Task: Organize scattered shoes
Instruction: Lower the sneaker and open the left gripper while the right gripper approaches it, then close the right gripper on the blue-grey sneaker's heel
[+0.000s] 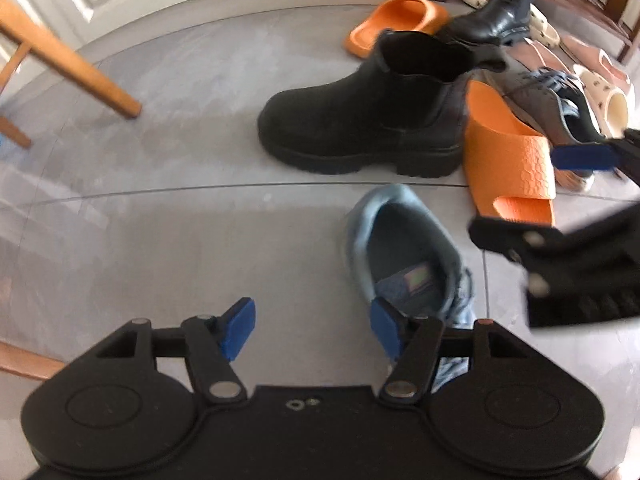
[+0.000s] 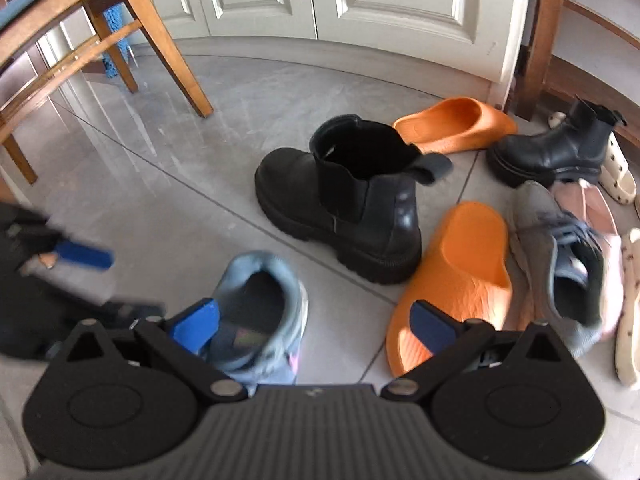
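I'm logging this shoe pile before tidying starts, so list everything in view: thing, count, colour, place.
boots: 2, black; one upright mid-floor, one further back near the wooden rack
slides: 2, orange; one beside the near boot, one by the door
sneakers: 2, blue-grey; one nearest the grippers, one in the pile to the right
slippers: cream dotted and pink, far right; count unclear
chair: 1, wooden, left
doors: white panelled, behind
floor: grey tiles
left gripper: black, blue pads, open, over bare floor beside the near sneaker
right gripper: black, blue pads, open, nothing between them
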Demonstrator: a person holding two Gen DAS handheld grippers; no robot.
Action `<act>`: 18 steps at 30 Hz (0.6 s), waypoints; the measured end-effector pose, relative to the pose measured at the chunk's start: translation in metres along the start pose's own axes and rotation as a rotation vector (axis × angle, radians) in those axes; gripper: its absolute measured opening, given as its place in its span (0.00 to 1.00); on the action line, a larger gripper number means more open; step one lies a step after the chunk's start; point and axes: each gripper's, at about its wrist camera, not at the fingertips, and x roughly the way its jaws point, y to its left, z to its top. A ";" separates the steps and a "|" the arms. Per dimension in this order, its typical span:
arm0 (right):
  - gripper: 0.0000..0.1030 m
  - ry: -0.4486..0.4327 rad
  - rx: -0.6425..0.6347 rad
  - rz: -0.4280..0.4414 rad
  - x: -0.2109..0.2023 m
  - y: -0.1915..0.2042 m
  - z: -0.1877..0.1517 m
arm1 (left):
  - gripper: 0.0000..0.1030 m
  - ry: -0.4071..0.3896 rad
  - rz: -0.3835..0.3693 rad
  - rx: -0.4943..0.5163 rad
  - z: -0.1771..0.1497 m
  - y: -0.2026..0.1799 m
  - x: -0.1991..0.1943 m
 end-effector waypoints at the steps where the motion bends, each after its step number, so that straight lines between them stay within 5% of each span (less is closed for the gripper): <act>1: 0.99 0.022 -0.018 -0.007 0.010 0.003 0.004 | 0.62 0.006 -0.009 0.002 -0.003 0.003 0.003; 9: 0.95 0.138 0.163 -0.072 0.031 0.009 0.013 | 0.62 -0.012 -0.050 -0.005 -0.018 0.022 0.010; 12: 0.94 0.149 0.100 -0.134 0.041 0.028 0.016 | 0.62 -0.032 -0.055 0.015 -0.018 0.025 0.010; 16: 0.61 0.238 0.126 -0.204 0.076 0.032 0.019 | 0.62 -0.054 -0.087 0.017 -0.014 0.032 0.010; 18: 0.61 0.284 0.153 -0.230 0.090 0.028 0.020 | 0.62 -0.058 -0.091 0.022 -0.011 0.034 0.012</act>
